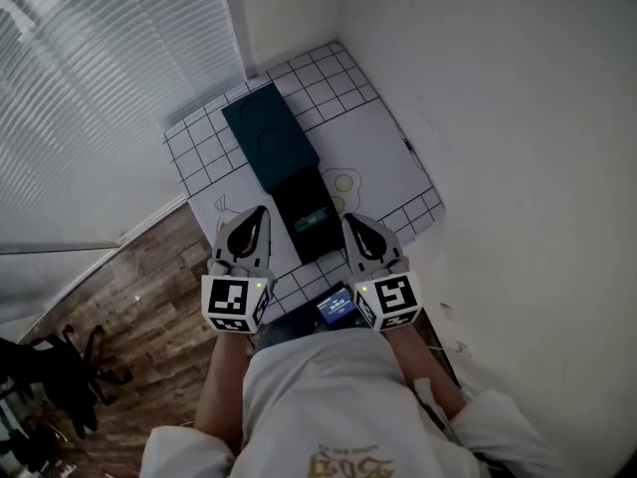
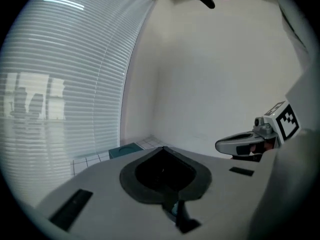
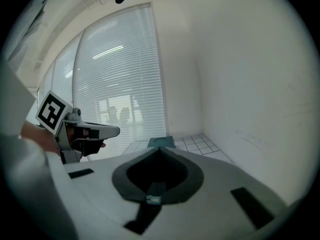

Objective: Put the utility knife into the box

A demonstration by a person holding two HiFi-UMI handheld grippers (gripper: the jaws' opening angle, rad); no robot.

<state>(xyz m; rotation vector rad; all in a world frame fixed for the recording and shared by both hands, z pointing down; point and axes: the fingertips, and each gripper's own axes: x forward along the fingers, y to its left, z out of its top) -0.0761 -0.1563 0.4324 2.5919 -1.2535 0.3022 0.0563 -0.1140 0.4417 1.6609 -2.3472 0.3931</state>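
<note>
Near the person's chest, both grippers hung side by side above the near edge of the gridded mat. The left gripper had its jaws pressed together with nothing between them. The right gripper likewise showed its jaws meeting at the tip, empty. Between the two and a little farther out lay the box, its dark teal part at the far end and its black open tray at the near end. The utility knife showed only as a small grey-teal shape inside that tray, apart from both grippers. To the left were window blinds, to the right a white wall, and at the near left a wooden floor.
</note>
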